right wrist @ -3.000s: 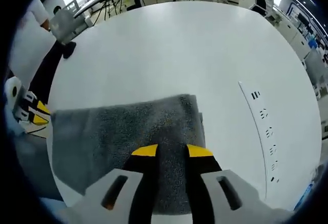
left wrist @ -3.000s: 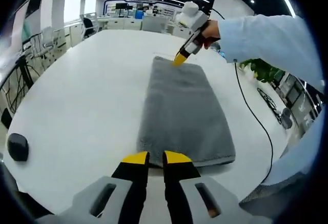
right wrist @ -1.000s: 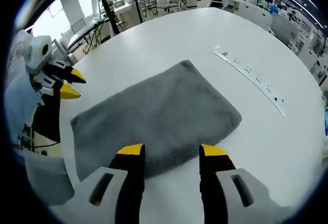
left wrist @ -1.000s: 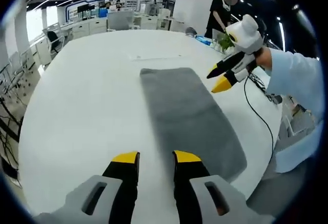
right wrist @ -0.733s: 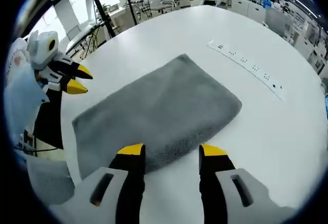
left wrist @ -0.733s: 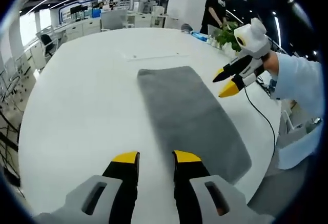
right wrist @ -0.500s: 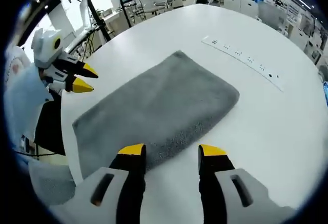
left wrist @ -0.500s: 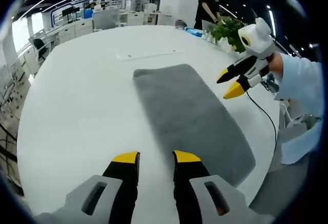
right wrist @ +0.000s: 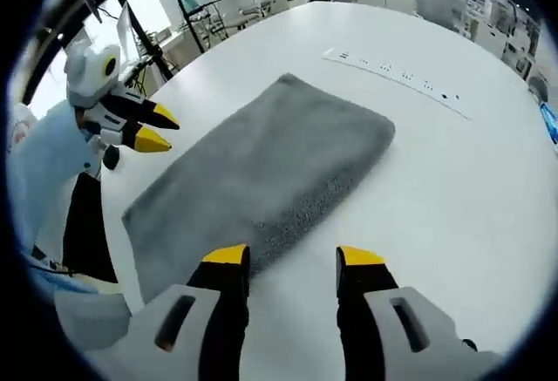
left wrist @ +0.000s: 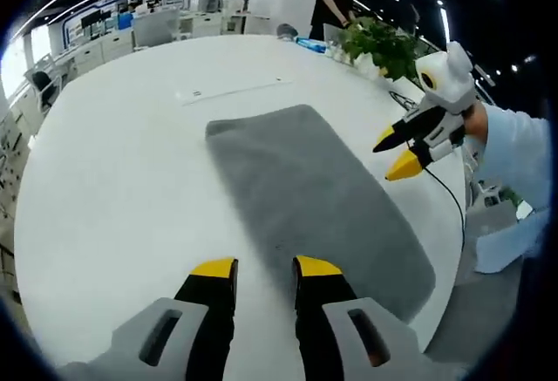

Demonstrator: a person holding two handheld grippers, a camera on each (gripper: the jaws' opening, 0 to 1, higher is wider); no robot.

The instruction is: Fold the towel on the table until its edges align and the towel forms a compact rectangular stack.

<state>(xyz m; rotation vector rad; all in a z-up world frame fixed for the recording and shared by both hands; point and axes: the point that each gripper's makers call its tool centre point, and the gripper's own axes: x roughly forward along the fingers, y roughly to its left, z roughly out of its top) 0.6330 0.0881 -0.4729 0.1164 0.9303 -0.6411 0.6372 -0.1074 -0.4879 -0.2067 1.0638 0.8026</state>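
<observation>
A grey towel (left wrist: 309, 193) lies flat on the white table (left wrist: 113, 163) as a long folded rectangle; it is the grey towel (right wrist: 261, 172) in the right gripper view too. My left gripper (left wrist: 266, 268) hovers open above the table just off the towel's long edge, nothing between its yellow tips. My right gripper (right wrist: 292, 256) is open above the towel's opposite long edge, empty. Each gripper appears in the other's view: the right gripper (left wrist: 398, 152) held in a hand over the towel's right side, the left gripper (right wrist: 155, 130) at the left.
A strip of sockets (right wrist: 392, 73) is set into the table beyond the towel. A potted plant (left wrist: 379, 47) and a standing person (left wrist: 334, 2) are at the table's far side. A cable (left wrist: 456, 215) hangs off the right edge. Desks and chairs fill the room behind.
Both grippers have lifted off the towel and opened since three seconds ago. Over the last second both views swung slightly; the towel has stayed flat and still.
</observation>
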